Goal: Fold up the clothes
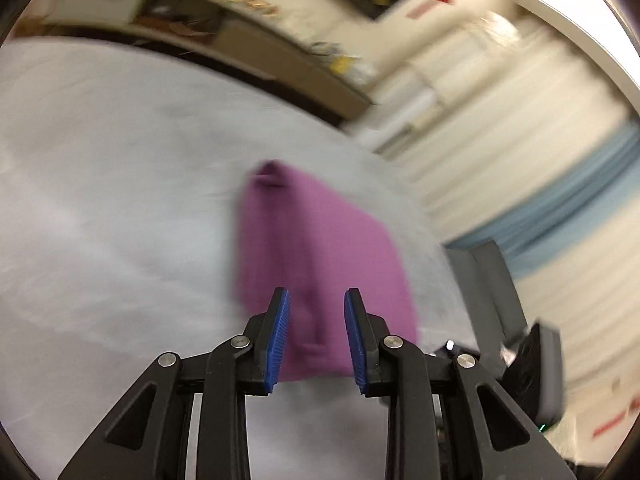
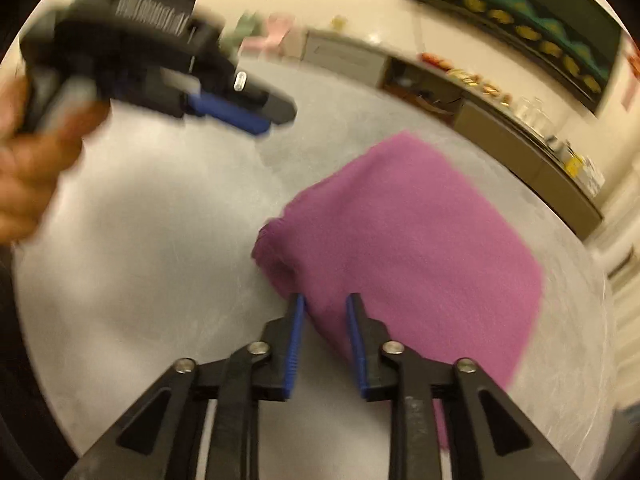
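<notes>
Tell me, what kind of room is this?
Probably a classroom or workroom: a low cabinet cluttered on top, a board with a green border on the wall, and a grey table holding a folded purple cloth.

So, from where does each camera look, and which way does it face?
Left wrist: sits on the left claw, looks down along its fingers at the purple cloth on the grey table; the right claw's body shows at the right edge.
Right wrist: sits on the right claw, looks down at the cloth's near edge; the left claw and the hand holding it show upper left.
Shared: the cloth, the table, the far shelf.
</notes>
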Demonstrator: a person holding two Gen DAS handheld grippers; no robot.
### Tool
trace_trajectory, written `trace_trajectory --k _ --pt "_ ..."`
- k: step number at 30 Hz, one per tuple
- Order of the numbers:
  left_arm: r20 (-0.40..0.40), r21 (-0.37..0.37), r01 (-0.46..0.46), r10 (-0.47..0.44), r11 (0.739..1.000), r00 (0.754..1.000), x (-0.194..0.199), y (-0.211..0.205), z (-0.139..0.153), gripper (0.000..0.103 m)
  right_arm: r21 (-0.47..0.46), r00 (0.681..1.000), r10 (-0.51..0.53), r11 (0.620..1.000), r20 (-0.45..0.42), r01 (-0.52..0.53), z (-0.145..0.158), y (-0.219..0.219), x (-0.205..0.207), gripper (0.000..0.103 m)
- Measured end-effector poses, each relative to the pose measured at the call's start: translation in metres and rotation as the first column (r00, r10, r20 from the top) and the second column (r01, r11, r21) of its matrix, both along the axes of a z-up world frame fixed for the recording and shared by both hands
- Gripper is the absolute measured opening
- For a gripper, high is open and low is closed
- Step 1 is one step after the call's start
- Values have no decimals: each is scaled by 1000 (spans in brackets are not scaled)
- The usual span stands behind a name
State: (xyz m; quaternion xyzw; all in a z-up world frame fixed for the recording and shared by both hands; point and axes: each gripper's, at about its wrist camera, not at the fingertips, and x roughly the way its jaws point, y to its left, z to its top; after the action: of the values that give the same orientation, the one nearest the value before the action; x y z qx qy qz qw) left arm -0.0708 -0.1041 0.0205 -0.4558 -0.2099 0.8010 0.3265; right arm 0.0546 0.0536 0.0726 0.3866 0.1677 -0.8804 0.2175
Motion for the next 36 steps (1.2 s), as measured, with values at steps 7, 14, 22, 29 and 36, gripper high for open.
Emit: trace_trajectory --k 7,14,22,29,36 --pt "77 -194 45 -30 980 997 -20 56 -45 14 -67 959 -248 964 141 259 -28 92 -51 32" --pt "39 -84 -30 33 996 999 -18 41 -20 27 -254 929 -276 906 248 337 2 133 -32 41" --pt "48 -111 -42 48 993 998 -19 56 -28 27 -565 801 -148 636 580 526 -37 169 27 44" --pt "49 -184 -18 28 983 998 -10 72 -37 28 -527 737 -189 587 649 615 -58 168 9 42" --pt "44 -171 -14 22 985 999 0 52 -34 28 -487 840 -288 709 461 510 -12 160 6 11"
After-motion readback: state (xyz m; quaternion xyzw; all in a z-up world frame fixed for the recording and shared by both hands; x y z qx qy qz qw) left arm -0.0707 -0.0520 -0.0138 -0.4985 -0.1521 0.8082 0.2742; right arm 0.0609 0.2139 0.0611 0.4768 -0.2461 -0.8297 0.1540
